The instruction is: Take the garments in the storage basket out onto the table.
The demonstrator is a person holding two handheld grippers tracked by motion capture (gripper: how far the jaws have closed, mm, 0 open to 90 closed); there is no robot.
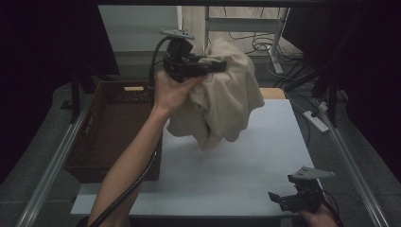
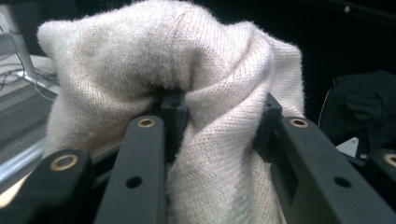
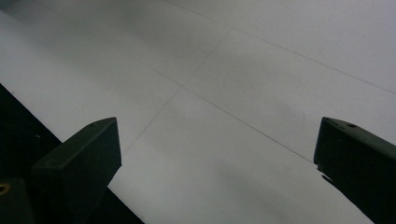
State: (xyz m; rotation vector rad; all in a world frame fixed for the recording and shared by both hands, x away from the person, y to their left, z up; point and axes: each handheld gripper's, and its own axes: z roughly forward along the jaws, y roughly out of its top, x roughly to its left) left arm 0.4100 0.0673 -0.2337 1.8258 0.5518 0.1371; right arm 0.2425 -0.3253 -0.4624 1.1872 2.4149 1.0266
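Pickup looks done: left tool [image 1: 222,67] clamped on a fold of the cream knit sweater [image 1: 222,97], held bunched in the air above the table [image 1: 246,165], just right of the wicker basket [image 1: 90,137]; right tool [image 1: 276,198] idle, jaws wide, empty, near corner; placing remains.

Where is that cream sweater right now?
In the high view, the sweater hangs in the air over the far side of the table, pinched by the left gripper, just right of the basket.
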